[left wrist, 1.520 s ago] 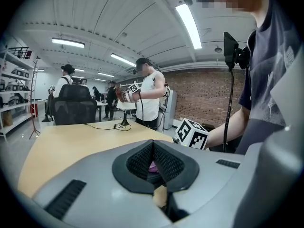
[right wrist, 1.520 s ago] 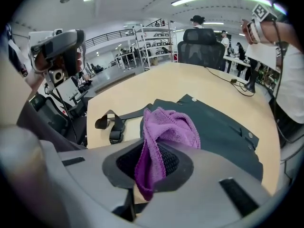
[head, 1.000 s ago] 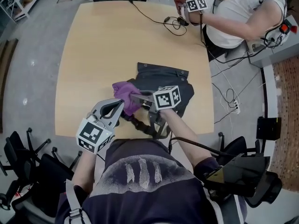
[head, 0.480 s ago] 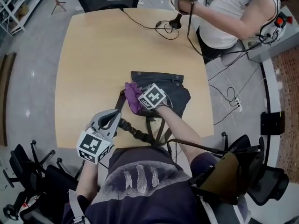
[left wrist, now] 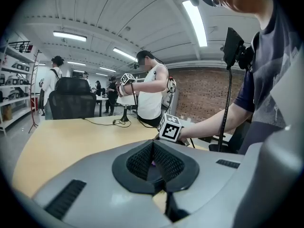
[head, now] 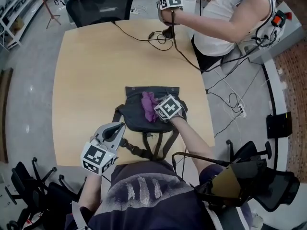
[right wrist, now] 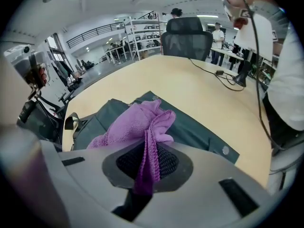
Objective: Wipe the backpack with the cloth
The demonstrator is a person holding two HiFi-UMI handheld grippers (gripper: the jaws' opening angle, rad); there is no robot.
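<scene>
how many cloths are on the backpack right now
1. A purple cloth lies bunched on top of the dark backpack, one end clamped in the right gripper. No other shows, though that gripper and the arm cover part of the backpack.

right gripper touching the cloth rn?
Touching. In the right gripper view, the right gripper has its jaws shut on a fold of the purple cloth.

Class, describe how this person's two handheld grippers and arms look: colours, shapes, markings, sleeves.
The left gripper and right gripper are light grey, rounded plastic shells with black ribbed pads. Each carries a white cube printed with black square markers. The person wears a dark navy short-sleeved T-shirt.
</scene>
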